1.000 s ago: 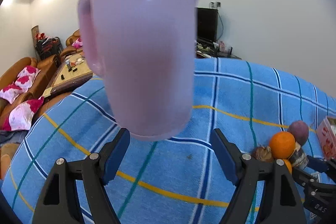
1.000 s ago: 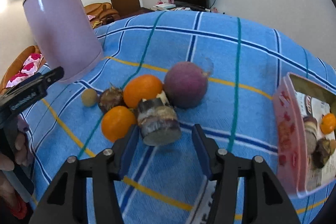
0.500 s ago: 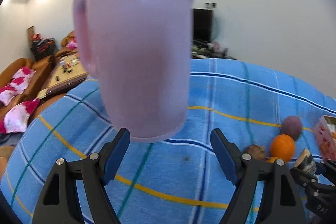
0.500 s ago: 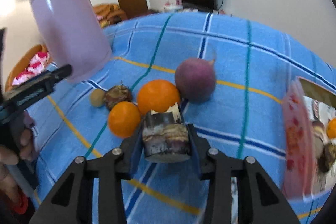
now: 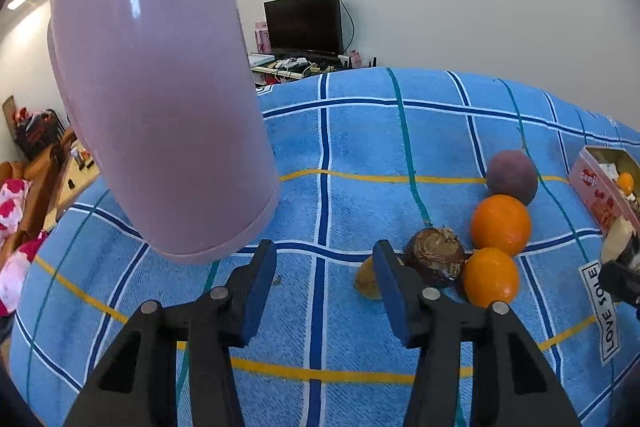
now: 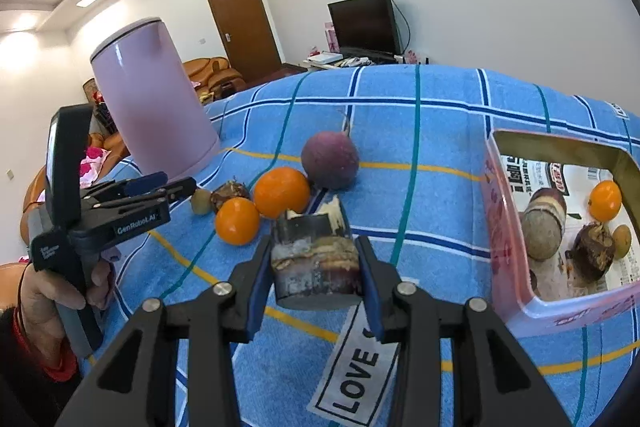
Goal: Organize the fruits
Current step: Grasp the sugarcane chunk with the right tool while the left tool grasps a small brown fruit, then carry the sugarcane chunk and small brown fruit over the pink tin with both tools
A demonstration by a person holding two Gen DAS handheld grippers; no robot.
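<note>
My right gripper [image 6: 313, 245] is shut on a dark cut stalk chunk [image 6: 316, 279], held above the blue checked cloth [image 6: 400, 123]. Behind it lie two oranges [image 6: 281, 191], a purple round fruit [image 6: 329, 159], a brown bulb [image 6: 230, 194] and a small tan fruit [image 6: 200, 201]. My left gripper [image 5: 324, 251] hovers low over the cloth with its jaws closing and nothing between them. The small tan fruit [image 5: 366, 281] sits just behind its right finger [image 5: 390, 287], beside the brown bulb [image 5: 434, 259].
A pink box [image 6: 500, 211] stands open at the right with an orange, a stalk chunk and small fruits inside. A tall lilac jug [image 5: 160, 99] stands at the left of the cloth. A "LOVE" label [image 6: 356, 379] lies near the front edge.
My right gripper closed on the stalk chunk, lifted it off the pile and moved right toward the pink box. My left gripper swung right from the jug toward the fruits and its jaws narrowed.
</note>
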